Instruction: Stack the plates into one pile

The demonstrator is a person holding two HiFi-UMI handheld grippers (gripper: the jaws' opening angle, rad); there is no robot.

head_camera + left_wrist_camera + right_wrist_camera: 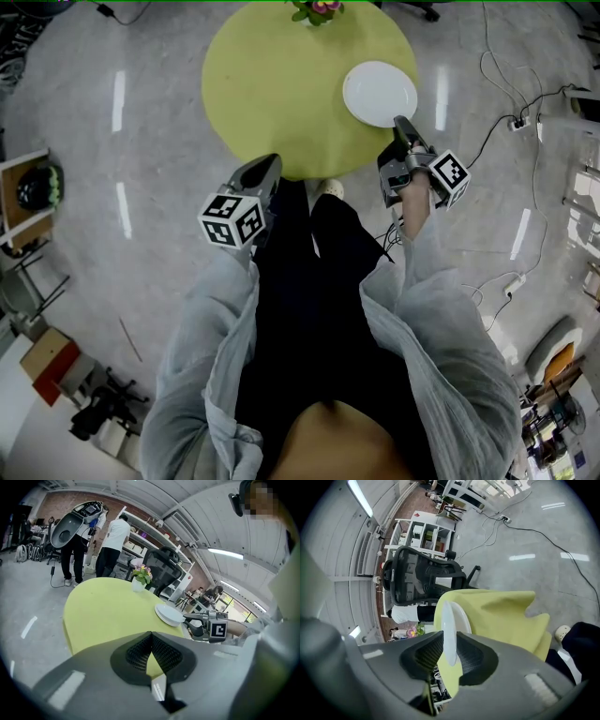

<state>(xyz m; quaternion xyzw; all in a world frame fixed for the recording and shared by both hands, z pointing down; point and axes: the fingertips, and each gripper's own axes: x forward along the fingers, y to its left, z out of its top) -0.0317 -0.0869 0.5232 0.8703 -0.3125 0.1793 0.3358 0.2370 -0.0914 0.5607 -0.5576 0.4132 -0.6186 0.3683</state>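
White plates (380, 93) lie stacked on the right part of the round yellow-green table (272, 84); in the left gripper view the pile (169, 615) looks like two plates. My right gripper (405, 124) is at the pile's near edge. In the right gripper view the top plate's rim (450, 634) stands between the jaws of the right gripper (449, 645), which are a little apart and do not press on it. My left gripper (267, 171) hovers by the table's front edge, and in its own view the left gripper (151, 634) is shut on nothing.
A small vase of flowers (317, 11) stands at the table's far edge. A black office chair (424, 581) and shelves are behind the table. Two people (112, 543) stand beyond it. Cables (506, 122) run over the floor at the right.
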